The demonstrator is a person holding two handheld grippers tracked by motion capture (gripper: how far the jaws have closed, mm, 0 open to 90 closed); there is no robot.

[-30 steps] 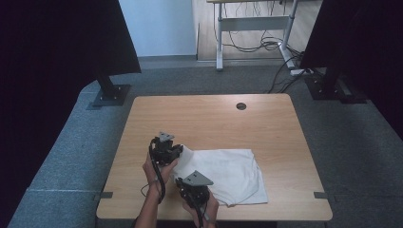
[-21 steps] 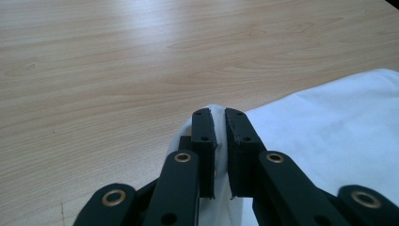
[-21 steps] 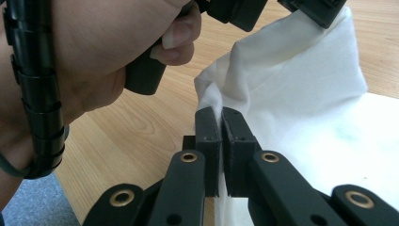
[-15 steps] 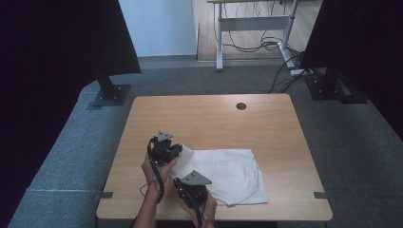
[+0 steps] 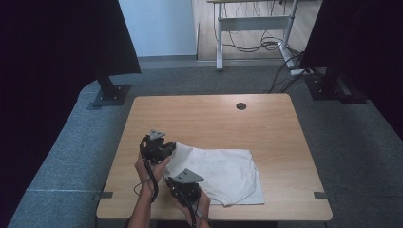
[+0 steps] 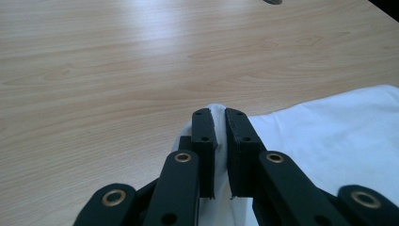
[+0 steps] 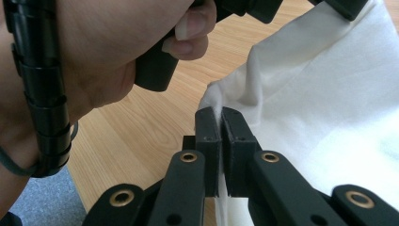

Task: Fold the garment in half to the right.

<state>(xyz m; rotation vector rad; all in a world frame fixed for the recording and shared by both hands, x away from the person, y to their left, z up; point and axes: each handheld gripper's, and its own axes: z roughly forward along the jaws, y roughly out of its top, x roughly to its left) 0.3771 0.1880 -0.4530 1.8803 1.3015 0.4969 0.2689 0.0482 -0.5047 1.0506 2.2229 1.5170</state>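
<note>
both hand-held grippers, left [image 6: 219,123] and right [image 7: 221,123], clamped on white cloth's [image 5: 223,172] left edge; lift-and-fold step; next: carry edge rightward together.

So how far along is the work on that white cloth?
Done: both grips look made. The left gripper and right gripper are each shut on the left edge of the white cloth. In hand: that edge is pinched up. Left: the cloth lies mostly flat on the table, not yet folded or moved.
</note>
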